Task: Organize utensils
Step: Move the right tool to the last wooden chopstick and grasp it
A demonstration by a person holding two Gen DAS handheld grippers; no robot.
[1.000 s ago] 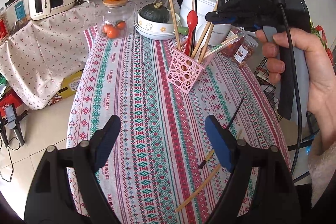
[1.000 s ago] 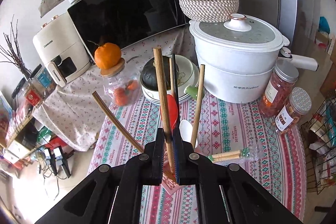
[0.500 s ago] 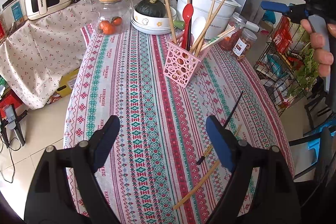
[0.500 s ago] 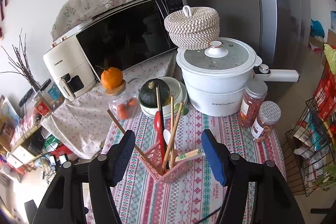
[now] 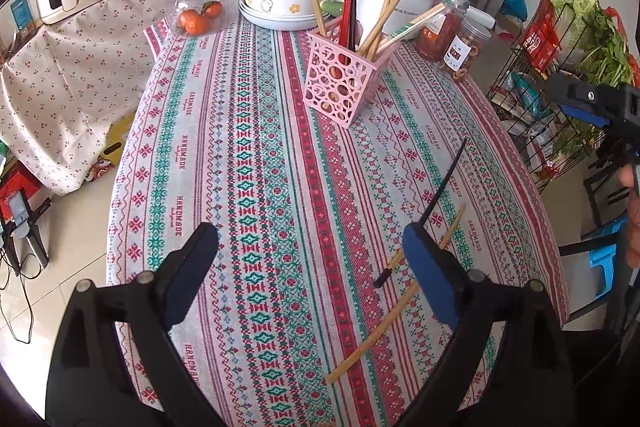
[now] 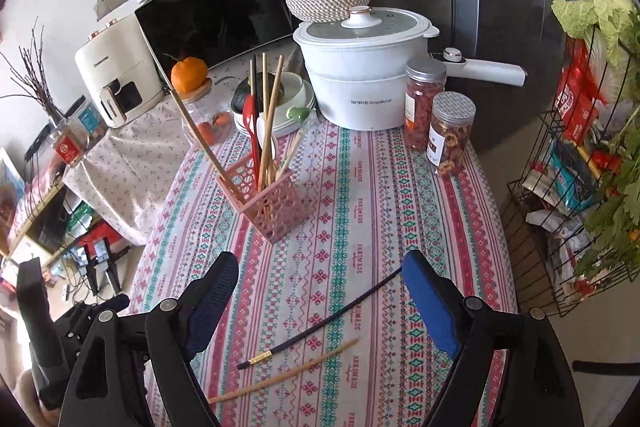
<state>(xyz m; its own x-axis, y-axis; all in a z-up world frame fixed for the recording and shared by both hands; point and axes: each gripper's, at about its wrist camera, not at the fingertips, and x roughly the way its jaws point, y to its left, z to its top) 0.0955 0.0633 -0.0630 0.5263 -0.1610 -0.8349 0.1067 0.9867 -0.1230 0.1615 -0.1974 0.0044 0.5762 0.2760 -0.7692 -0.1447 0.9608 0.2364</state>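
Hovering above the tablecloth [image 6: 384, 187], both grippers' fingers [image 5: 192, 259] [image 6: 428, 303] are spread wide, holding and touching nothing.

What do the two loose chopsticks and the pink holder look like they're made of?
Light chopstick: probably bamboo or wood, matte tan, no sheen. Dark chopstick: likely lacquered wood or plastic, smooth black with a gold band near one end; can't tell which. Holder: apparently molded plastic, uniform pink with cut-out circles.
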